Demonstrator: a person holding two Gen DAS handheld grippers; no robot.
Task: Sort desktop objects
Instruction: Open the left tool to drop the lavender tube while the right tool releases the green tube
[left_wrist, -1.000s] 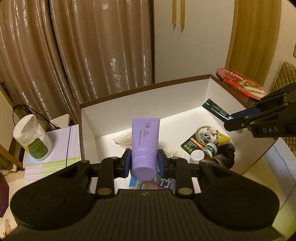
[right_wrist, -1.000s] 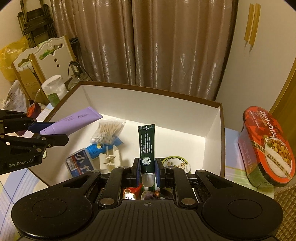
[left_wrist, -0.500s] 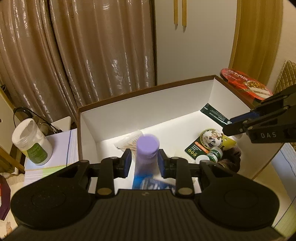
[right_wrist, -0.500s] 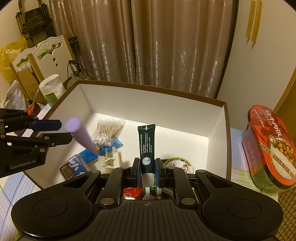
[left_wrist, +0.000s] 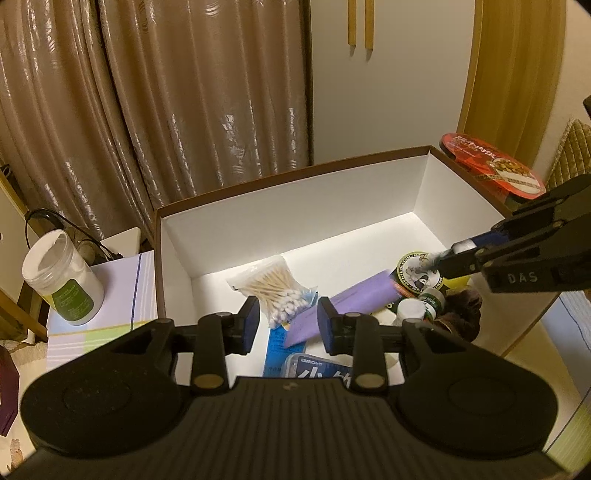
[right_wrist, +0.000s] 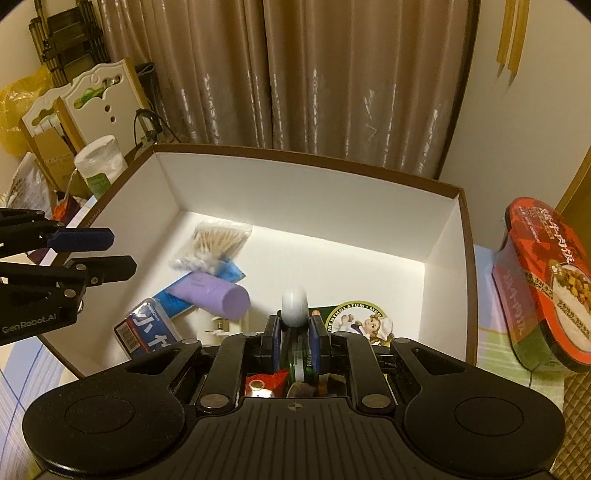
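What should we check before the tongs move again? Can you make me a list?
1. The purple tube lies inside the box: ok.
2. The left tongs hold nothing, and their jaws are opening: ok.
3. The right tongs are shut on the green tube: ok.
4. The green tube sits steady in that grip: cannot tell, it is blurred.
5. The box has bare floor left for the green tube: ok.
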